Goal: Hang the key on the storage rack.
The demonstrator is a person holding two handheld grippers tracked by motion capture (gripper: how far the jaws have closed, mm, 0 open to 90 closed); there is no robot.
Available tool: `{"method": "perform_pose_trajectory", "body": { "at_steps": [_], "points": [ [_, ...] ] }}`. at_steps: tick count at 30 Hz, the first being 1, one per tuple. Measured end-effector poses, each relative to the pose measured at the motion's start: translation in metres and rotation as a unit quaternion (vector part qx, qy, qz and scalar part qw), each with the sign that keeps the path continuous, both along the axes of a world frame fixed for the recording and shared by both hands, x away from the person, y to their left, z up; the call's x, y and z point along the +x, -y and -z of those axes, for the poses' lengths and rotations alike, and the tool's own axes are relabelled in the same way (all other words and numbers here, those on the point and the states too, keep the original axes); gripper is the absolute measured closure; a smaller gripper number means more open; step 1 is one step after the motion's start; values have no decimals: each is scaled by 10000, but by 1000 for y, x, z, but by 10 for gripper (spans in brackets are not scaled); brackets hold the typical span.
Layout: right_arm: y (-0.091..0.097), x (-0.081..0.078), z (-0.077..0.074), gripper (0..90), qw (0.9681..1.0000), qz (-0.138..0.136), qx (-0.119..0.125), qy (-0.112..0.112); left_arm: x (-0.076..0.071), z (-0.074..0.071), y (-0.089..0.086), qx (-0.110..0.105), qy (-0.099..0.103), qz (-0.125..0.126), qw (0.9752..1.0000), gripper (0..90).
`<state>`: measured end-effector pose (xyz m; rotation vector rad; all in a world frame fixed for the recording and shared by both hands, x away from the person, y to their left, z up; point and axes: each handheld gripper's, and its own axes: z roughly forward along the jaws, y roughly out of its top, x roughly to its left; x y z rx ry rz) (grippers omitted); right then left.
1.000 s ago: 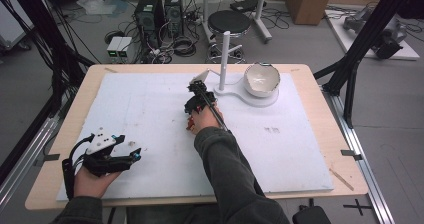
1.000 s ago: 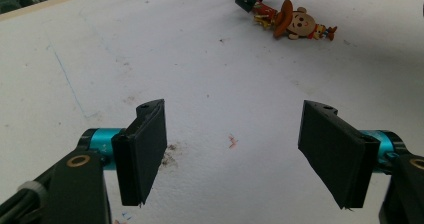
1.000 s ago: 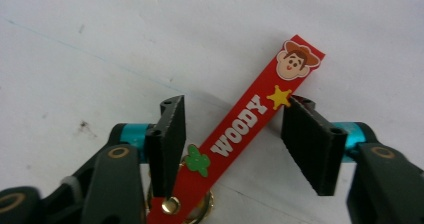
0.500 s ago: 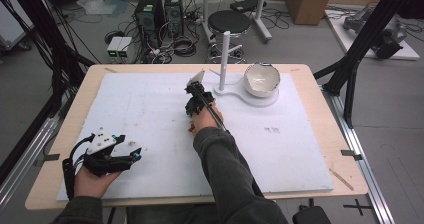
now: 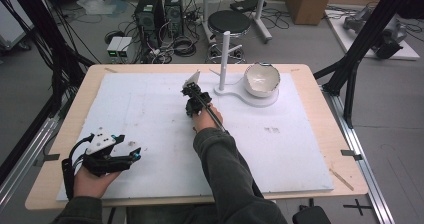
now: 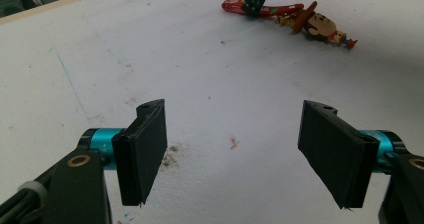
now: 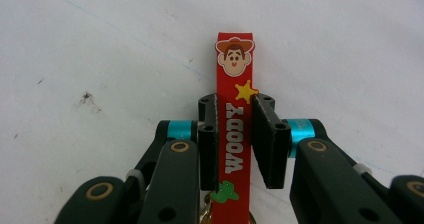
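Observation:
A red strap lettered WOODY, with a cowboy face at its far end, lies flat on the white mat. My right gripper stands astride it. Its jaws have just been closing, and the pads now meet the strap's two edges. In the high view this gripper is at the mat's middle, near the stand. From the left gripper view the strap leads to a small cowboy figure on the mat. My left gripper rests open over bare mat; in the high view it lies at the front left.
A white stand with an upright post holds a white bowl on its base at the back of the mat. The wooden table edge frames the mat. A stool and computer boxes stand beyond the table.
The right gripper has edged slightly farther up the mat. The left hand has stayed where it was.

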<state>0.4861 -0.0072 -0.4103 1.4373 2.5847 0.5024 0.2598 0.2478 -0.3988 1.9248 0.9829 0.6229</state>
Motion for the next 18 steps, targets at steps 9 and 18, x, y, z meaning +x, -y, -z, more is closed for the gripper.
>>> {"method": "perform_pose_trajectory", "body": {
  "at_steps": [9, 18],
  "points": [
    [18, -2, -1, 752, 9990, -269, 340, 134, 0, 0, 1, -22, 8, -21, 10000, 279],
    [42, -8, -20, 753, 9913, -579, 1121, 368, 0, 0, 1, -6, 2, -10, 10000, 279]
  ]
}}
